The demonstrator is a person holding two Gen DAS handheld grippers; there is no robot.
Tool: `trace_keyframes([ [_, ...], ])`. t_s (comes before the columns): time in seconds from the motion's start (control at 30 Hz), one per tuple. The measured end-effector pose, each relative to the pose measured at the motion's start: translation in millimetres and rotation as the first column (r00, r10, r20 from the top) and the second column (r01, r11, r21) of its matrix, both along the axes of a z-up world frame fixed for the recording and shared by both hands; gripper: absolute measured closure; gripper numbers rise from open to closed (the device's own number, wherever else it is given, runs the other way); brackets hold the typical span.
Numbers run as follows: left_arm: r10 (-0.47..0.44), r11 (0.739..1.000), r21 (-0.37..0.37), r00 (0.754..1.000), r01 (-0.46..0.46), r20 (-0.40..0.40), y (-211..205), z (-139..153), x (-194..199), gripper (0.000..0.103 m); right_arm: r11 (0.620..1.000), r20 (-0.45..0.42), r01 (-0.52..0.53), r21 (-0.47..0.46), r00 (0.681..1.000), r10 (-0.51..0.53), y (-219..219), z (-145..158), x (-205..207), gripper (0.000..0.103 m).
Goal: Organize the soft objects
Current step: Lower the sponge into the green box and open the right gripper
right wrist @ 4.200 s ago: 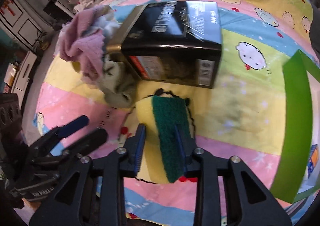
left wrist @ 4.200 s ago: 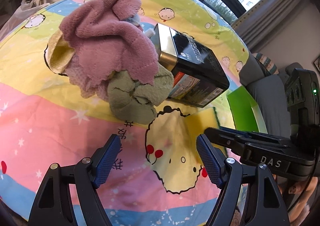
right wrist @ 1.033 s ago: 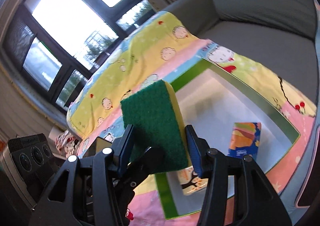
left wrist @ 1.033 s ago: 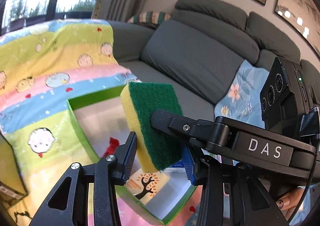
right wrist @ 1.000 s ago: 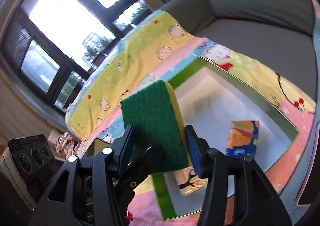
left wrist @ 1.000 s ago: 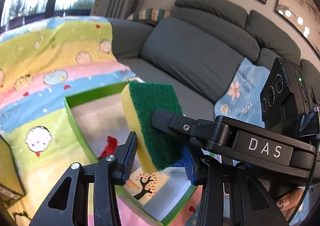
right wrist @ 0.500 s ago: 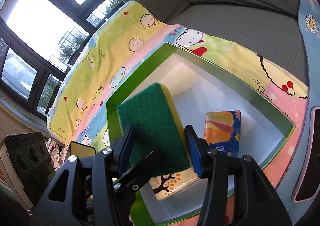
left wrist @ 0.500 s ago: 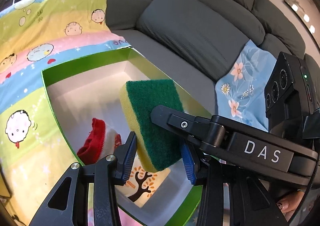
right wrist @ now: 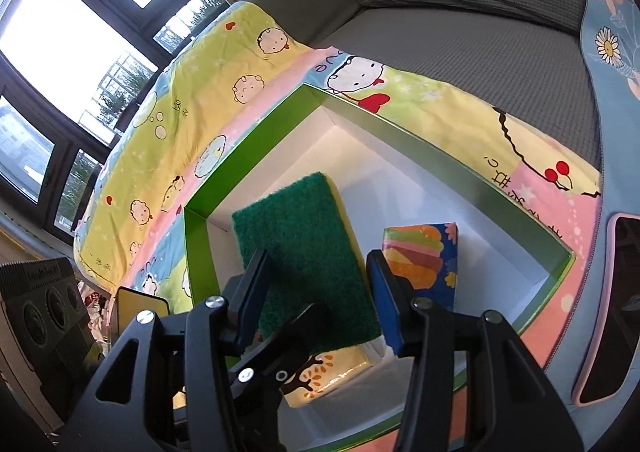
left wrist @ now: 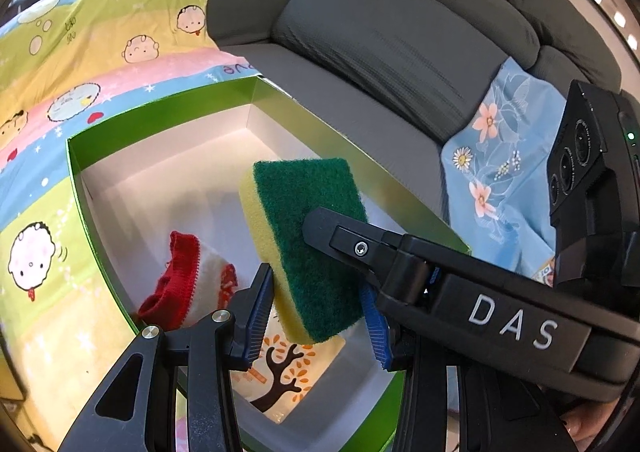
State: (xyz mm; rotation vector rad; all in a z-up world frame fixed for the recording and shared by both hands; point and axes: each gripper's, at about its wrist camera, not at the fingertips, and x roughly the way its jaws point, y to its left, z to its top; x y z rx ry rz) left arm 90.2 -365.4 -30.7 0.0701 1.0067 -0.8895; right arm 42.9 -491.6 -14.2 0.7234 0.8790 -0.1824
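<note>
One red-and-white knitted piece lies at the left of the single green box. Beside it is a tree-print packet and, further right, a colourful packet. One sponge hangs over the box, pinched by the left gripper. The right gripper, whose jaws have just been closing, clamps it too. Sponge and fingers hide much of the tree-print packet.

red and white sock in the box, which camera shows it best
The left wrist view: the sock lies in plain sight on the green box's floor, beside the held sponge. In the right wrist view it is hidden behind the sponge and claw.
</note>
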Motion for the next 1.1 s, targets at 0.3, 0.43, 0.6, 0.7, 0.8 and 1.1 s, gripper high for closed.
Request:
trace_keyframes([
  [0.3,0.005,0.999,0.054,1.0,-0.006,0.013,-7.5,-4.1,-0.6,0.059,0.998,-0.034,0.016,-0.056,0.999,-0.018,1.3,-2.3,1.1,0.06],
  [0.43,0.018,0.998,0.053,1.0,-0.018,0.007,-3.6,-0.1,-2.1,0.059,0.993,-0.023,0.025,-0.112,0.999,-0.028,4.3,4.7,-1.8,0.052],
  [0.6,0.057,0.997,0.039,0.998,-0.059,0.039,13.8,15.7,-5.9,0.028,0.988,0.057,0.045,-0.148,0.998,-0.036,3.7,21.7,-12.4,0.032],
  [0.7,0.087,0.996,0.03,0.993,-0.09,0.084,30.1,29.4,-12.6,0.026,0.986,0.107,0.044,-0.162,0.994,-0.027,6.8,33.3,-16.9,0.019],
  [0.8,0.126,0.992,0.007,0.987,-0.127,0.104,50.8,43.4,-19.3,0.026,0.982,0.134,0.039,-0.185,0.991,-0.014,15.2,42.9,-19.2,0.014],
  [1.1,0.294,0.956,-0.043,0.942,-0.291,0.162,139.9,71.4,-53.5,0.025,0.961,0.197,0.013,-0.277,0.979,0.043,46.6,66.4,-33.5,0.004],
])
